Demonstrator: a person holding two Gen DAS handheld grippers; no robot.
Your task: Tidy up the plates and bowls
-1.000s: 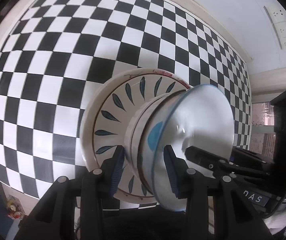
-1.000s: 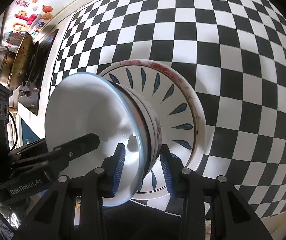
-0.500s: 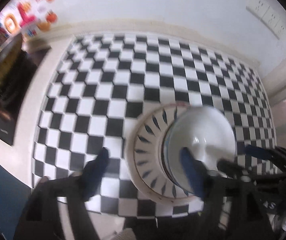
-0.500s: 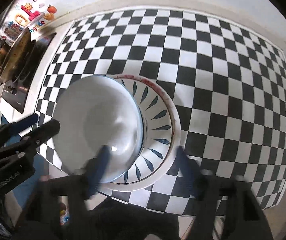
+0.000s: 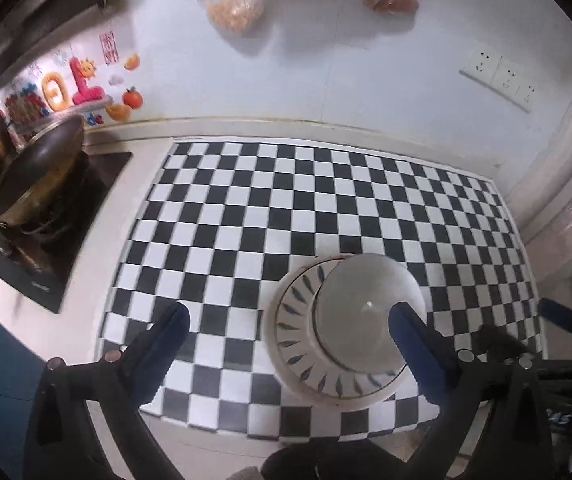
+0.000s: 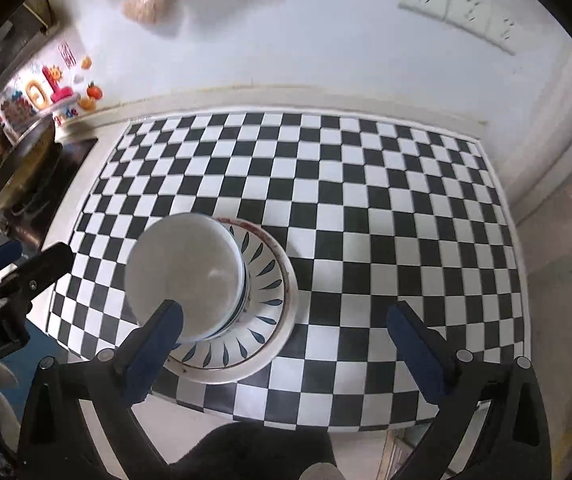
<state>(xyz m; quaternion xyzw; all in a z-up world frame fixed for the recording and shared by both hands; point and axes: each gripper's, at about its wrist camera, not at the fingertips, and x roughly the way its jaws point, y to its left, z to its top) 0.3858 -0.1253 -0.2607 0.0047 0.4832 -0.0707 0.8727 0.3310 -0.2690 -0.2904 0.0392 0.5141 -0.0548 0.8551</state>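
Note:
A white bowl point(image 5: 366, 312) point(image 6: 185, 268) sits nested in a blue-rimmed bowl on a white plate with blue leaf marks point(image 5: 298, 344) point(image 6: 269, 280). The stack stands on the checkered mat near the counter's front edge. My left gripper point(image 5: 289, 316) hangs above and in front of the stack. Its jaws are opening wide, with nothing pressed between the blue pads. My right gripper point(image 6: 285, 314) is also raised, jaws opening, and it holds nothing. Each gripper shows in the other's view, the right one point(image 5: 522, 320) beside the stack and the left one point(image 6: 31, 254) at the left edge.
The black-and-white checkered mat point(image 5: 326, 208) covers the counter. A stove point(image 5: 45, 240) with a wok point(image 5: 33, 172) and a metal pot stands at the left. Wall sockets point(image 5: 498, 76) and hanging bags point(image 5: 237, 8) are on the white back wall.
Both grippers have let go of the bowl's rim, opened wide and risen back from the stack. The bowl stays nested on the plate.

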